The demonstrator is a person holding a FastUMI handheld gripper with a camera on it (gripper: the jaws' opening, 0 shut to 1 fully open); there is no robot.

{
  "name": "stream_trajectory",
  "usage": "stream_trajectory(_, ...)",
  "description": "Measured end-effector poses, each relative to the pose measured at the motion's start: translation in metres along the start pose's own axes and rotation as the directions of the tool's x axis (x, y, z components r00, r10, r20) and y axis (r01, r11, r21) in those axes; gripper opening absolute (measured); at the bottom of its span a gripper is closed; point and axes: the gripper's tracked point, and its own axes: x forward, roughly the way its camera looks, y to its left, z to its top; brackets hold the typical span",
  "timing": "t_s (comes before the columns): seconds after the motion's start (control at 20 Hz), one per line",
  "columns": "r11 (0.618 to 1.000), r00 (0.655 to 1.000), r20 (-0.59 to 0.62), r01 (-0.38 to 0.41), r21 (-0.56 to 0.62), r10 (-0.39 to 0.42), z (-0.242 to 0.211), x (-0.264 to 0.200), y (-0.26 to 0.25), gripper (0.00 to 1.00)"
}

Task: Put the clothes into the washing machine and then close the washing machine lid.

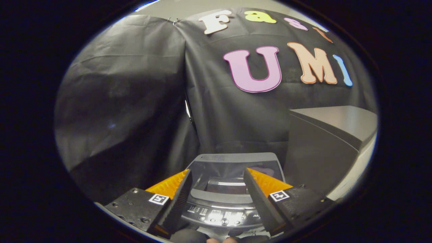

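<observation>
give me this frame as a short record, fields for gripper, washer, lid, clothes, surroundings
gripper: gripper open, fingers apart, nothing between them
washer: washing machine just ahead of and below the fingers, control panel nearest
lid: lid looks raised at the back; hard to be sure
clothes: something pale pink seen through the lid, too unclear to name
surroundings: grey cabinet beside the washer, black cloth wall behind

The washing machine point(222, 192) stands between and ahead of the parted claw point(217, 175) fingers, a cabinet point(324, 148) beside it.
</observation>
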Motion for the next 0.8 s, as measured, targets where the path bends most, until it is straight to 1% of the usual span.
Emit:
stream_trajectory(0.2,0.999,0.997,0.064,0.044,-0.019,-0.043,0.0,0.0,-0.001,0.93)
stream_trajectory(0.4,0.996,0.991,0.102,0.089,0.0,-0.089,-0.001,-0.006,-0.006,0.93)
stream_trajectory(0.6,0.994,0.986,0.131,0.103,0.04,-0.107,0.004,-0.007,-0.005,0.92)
stream_trajectory(0.8,0.991,0.981,0.149,0.121,0.052,-0.127,0.007,-0.007,-0.006,0.93)
